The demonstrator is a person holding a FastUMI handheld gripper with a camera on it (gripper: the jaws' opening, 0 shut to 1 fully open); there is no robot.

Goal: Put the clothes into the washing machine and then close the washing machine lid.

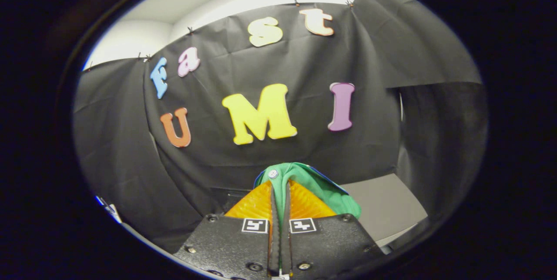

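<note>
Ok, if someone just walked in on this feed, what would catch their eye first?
The green garment pinched between the fingers of the gripper, bunched over their tips and spilling to one side. It has a small pale button near the top. Behind it hangs the black cloth wall, with a pale flat surface off beside the garment.

The scene is viewed from a fisheye camera mounted on the gripper, aimed forward along its two fingers and tilted slightly upward. The fingers, closed on a green garment, are seen very near. The booth's cloth wall is faced squarely beyond the garment, at moderate range.
</note>
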